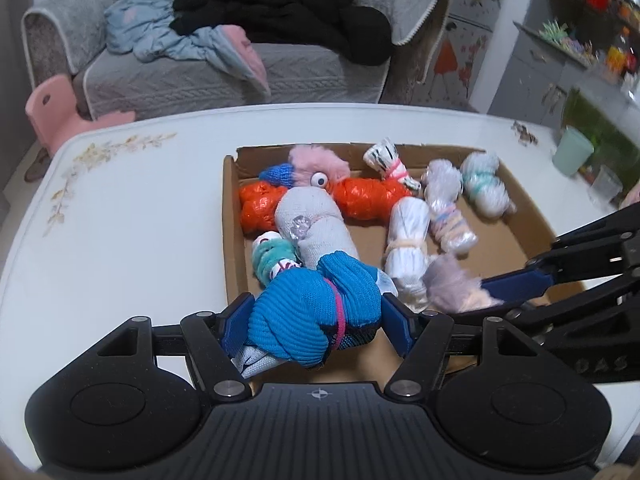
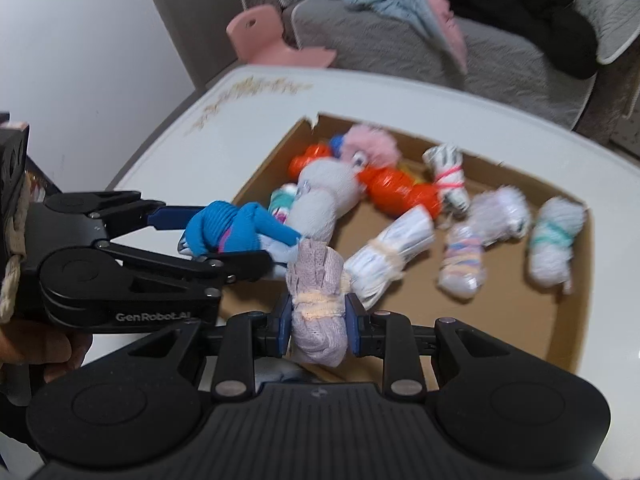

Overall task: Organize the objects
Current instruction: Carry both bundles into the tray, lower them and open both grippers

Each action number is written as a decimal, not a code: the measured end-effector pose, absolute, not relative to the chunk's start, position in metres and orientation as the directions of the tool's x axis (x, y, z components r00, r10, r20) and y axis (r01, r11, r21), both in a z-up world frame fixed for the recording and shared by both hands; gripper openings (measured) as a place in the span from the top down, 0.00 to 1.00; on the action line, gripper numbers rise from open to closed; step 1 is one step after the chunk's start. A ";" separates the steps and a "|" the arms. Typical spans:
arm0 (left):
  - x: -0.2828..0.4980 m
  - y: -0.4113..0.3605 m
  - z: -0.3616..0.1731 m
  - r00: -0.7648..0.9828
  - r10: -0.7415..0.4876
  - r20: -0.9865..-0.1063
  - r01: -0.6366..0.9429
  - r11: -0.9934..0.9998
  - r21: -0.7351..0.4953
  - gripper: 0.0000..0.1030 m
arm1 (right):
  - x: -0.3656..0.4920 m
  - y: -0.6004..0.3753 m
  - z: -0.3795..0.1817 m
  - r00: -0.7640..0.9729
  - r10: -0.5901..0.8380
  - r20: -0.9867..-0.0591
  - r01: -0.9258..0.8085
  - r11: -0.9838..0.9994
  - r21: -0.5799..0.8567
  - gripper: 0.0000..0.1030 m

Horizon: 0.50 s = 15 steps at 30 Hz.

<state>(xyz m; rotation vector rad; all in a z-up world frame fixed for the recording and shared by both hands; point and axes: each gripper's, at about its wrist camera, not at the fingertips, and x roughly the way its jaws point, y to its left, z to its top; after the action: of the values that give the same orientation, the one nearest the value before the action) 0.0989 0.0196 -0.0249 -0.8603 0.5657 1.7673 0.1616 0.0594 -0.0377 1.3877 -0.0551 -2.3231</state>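
Left wrist view, nearest first: left tool [image 1: 318, 322] pinching a blue sock bundle [image 1: 316, 316] tied with a pink band, pads pressed to both its sides, held over the near left corner of the cardboard box [image 1: 230, 216]. Right wrist view: right tool [image 2: 319, 325] pinching a lilac sock bundle [image 2: 318, 308] bound with a pale peach band, pads tight at its waist, above the near edge of the same box.

Further in, on the box floor: a white bundle with cream tie [image 1: 406, 248], a large pale grey bundle [image 1: 316, 224], a teal-and-white one [image 1: 272, 256] beside it. Toward the far wall: an orange bundle [image 1: 360, 196], a pink fluffy piece with a toy eye [image 1: 318, 164], a striped bundle with pink tie [image 1: 386, 158], two more whitish bundles to the right [image 1: 482, 184].

Box sits on the white tabletop [image 1: 120, 220]; grey sofa [image 1: 168, 80] with heaped clothes beyond.

Step in hand, as I judge it: carrying two bundles to the box at once. Next move likely calls for lowering each into a bare patch of the box floor, then spreading the pads; open cardboard shows at the right front, less on the left
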 end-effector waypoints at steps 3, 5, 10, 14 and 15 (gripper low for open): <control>0.106 0.021 -0.028 -0.224 0.590 -0.776 -0.949 -0.314 0.035 0.30 | 0.160 0.058 -0.050 -0.380 -0.378 -0.844 0.331 -0.908 0.258 0.76; 0.112 0.022 -0.030 -0.247 0.581 -0.776 -0.952 -0.294 0.083 0.31 | 0.159 0.063 -0.057 -0.368 -0.372 -0.852 0.315 -0.912 0.262 0.76; 0.120 0.024 -0.032 -0.264 0.575 -0.774 -0.959 -0.245 0.145 0.30 | 0.161 0.070 -0.064 -0.352 -0.372 -0.859 0.292 -0.915 0.277 0.76; 0.129 0.025 -0.038 -0.273 0.566 -0.778 -0.961 -0.199 0.193 0.31 | 0.164 0.078 -0.062 -0.355 -0.376 -0.856 0.266 -0.919 0.293 0.76; 0.130 0.026 -0.040 -0.273 0.564 -0.780 -0.961 -0.190 0.199 0.31 | 0.164 0.078 -0.062 -0.355 -0.372 -0.857 0.266 -0.920 0.289 0.76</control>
<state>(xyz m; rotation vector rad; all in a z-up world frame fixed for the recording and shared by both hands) 0.1303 0.0255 -0.0395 -0.6780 0.8345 1.7104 0.1637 0.0784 -0.0623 1.4965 -0.1403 -2.3039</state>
